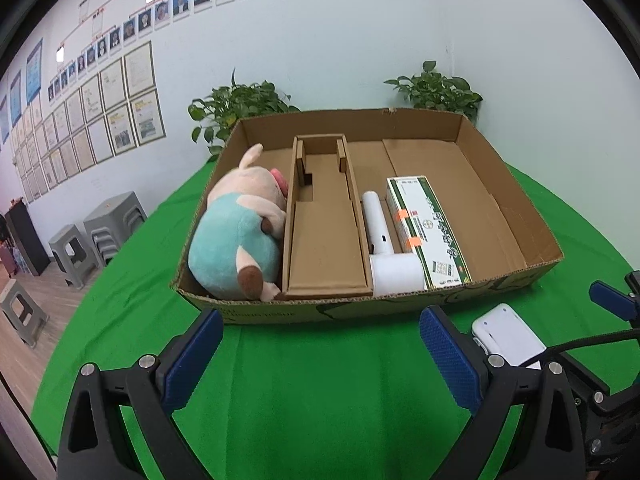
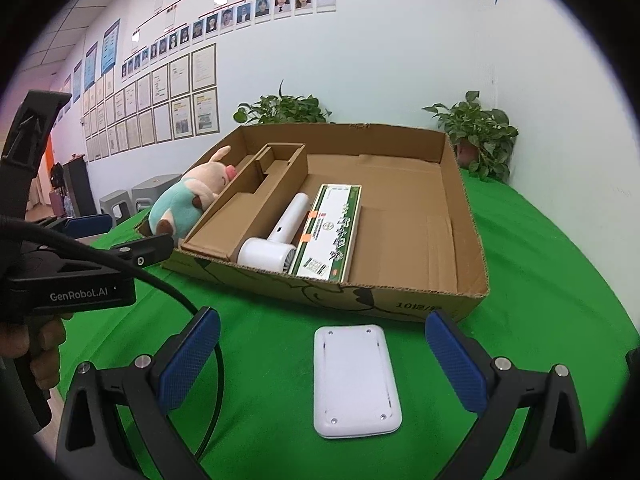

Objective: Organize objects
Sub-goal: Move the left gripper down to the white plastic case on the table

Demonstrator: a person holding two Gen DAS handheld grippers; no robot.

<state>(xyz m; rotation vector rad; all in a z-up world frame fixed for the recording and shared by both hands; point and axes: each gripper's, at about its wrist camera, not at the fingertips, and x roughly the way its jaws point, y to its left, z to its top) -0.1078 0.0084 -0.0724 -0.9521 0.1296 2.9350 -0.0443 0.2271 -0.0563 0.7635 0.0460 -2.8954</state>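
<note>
Landmark: the cardboard box (image 2: 460,216) sat open-topped on the green cloth (image 2: 280,360), and every place below is given relative to it.
Already in the box: a plush pig (image 1: 236,236) lay in the left compartment; a cardboard insert (image 1: 324,232) filled the middle; a white hair dryer (image 2: 280,240) and a green-and-white carton (image 2: 332,232) lay side by side to the insert's right. The box's right part showed bare floor.
Thing still out: a white flat device (image 2: 354,380) lay face down on the cloth, just outside the box's front wall, screw dimples showing at its corners.
Right gripper (image 2: 320,360): its blue pads stood wide apart, one on each side of the device, neither touching it.
Left gripper (image 1: 320,356): its pads were likewise spread, holding nothing, over bare cloth in front of the box's front wall, left of the device.
Handling, as a judgement: the device looked rigid, light and smooth-shelled, so likely slippery; its rounded edges could squirt out of a shallow pinch.
Where to grip: probably across the two long sides near mid-length, pads low against the cloth, for a level lift.
Likely spot: the bare floor at the right of the box.
</note>
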